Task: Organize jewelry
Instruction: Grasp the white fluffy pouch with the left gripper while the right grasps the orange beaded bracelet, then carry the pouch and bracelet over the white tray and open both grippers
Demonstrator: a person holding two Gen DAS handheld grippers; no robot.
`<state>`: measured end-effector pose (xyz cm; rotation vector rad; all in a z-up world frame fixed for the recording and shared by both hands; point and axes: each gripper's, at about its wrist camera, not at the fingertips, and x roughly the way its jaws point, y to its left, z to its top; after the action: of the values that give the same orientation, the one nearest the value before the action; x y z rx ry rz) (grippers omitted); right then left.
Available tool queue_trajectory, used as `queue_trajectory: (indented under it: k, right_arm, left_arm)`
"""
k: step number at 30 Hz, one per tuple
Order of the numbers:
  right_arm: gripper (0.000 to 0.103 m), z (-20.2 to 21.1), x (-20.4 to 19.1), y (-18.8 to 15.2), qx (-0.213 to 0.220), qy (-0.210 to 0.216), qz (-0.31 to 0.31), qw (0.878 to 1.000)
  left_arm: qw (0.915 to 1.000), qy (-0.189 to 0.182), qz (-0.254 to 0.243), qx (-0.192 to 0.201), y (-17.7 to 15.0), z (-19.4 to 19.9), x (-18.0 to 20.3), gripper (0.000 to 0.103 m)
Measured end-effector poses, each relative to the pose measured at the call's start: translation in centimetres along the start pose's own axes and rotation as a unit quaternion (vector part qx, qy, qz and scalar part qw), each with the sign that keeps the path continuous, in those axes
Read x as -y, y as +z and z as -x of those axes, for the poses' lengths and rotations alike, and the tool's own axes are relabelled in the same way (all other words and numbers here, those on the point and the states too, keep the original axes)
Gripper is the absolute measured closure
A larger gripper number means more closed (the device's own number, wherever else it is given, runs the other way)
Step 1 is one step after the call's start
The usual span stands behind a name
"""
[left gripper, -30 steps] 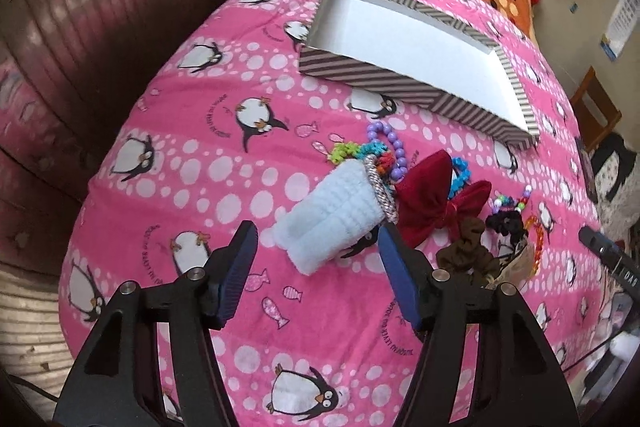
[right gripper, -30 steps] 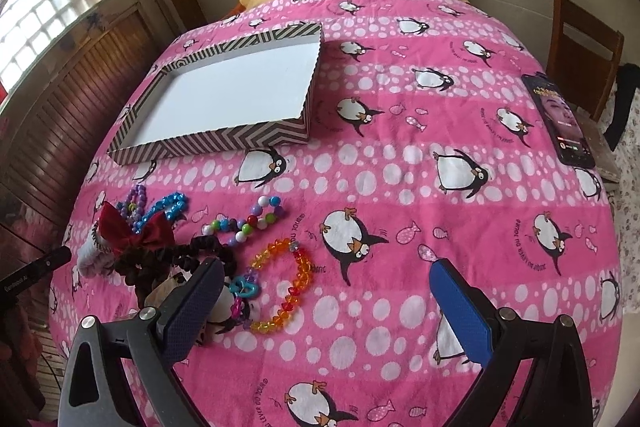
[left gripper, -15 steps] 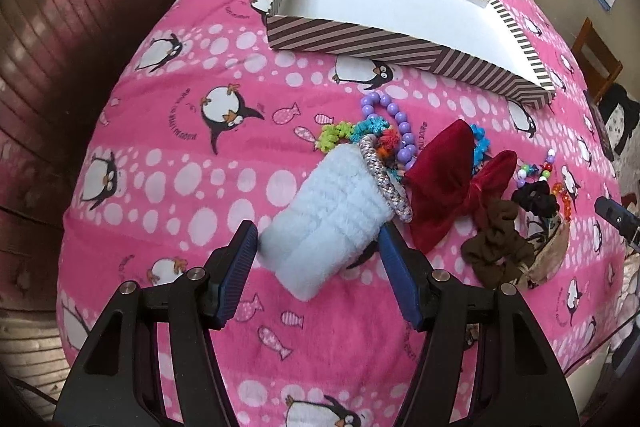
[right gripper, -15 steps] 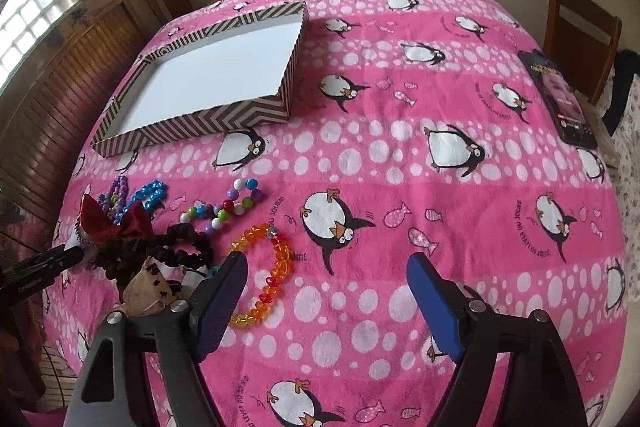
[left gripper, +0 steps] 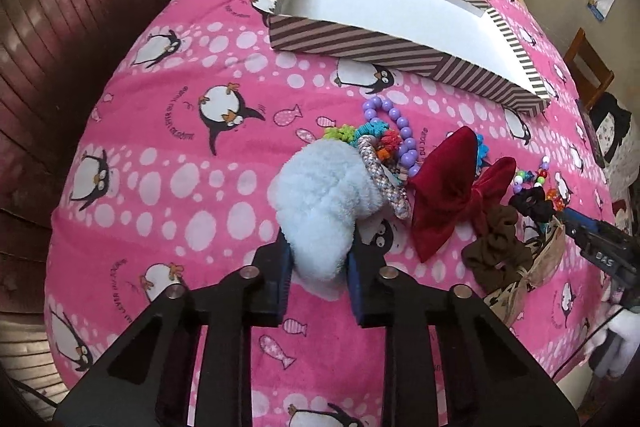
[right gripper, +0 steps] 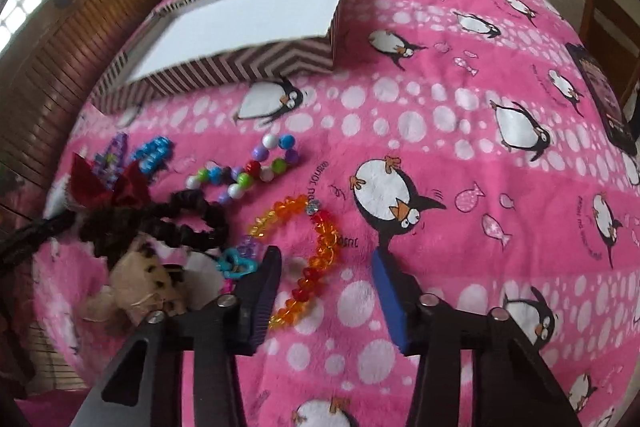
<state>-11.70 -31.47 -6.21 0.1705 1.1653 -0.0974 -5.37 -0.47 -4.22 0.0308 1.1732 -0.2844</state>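
A fluffy light-blue scrunchie point(left gripper: 324, 199) lies on the pink penguin blanket, and my left gripper point(left gripper: 318, 267) is closing on its near end, with both pads pressing into the fluff. An orange bead bracelet point(right gripper: 320, 247) lies on the blanket between the fingers of my right gripper point(right gripper: 326, 257), whose jaws are closing; the right pad still stands clear of the beads. The striped box point(left gripper: 360, 43) with a white inside sits open farther back, also visible as the striped box point(right gripper: 240, 71) in the right wrist view.
Next to the scrunchie lie a braided band point(left gripper: 380, 179), a purple bead bracelet point(left gripper: 400, 131), a red bow point(left gripper: 448, 199) and a brown scrunchie point(left gripper: 496, 247). A black scrunchie point(right gripper: 188, 223) and coloured beads point(right gripper: 248, 171) lie left of the orange bracelet. A phone point(right gripper: 604, 99) rests at the right edge.
The left jaws have closed in from wide apart onto the blue scrunchie. The right gripper has dropped toward the blanket, its fingers narrowing around the orange bracelet.
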Motion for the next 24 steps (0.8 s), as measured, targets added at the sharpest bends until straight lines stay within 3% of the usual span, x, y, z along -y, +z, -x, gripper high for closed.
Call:
queue_trajectory:
  k: [4, 12, 24]
  right_arm:
    - [0.093, 0.2, 0.1, 0.2, 0.008, -0.004, 0.01, 1.0]
    - [0.094, 3.5, 1.3, 1.4, 0.041, 0.028, -0.005, 0.999]
    - [0.094, 7.9, -0.2, 6.0, 0.103, 0.043, 0.026, 0.993]
  left_arm:
    - [0.9998, 0.011, 0.01, 0.012, 0.0, 1.2, -0.7, 0.084]
    - [0.9974, 0.033, 0.036, 0.054, 0.7, 4.6, -2.1, 0.084]
    - [0.9958, 0.006, 0.024, 0.088, 5.2, 6.8, -1.1, 0.084]
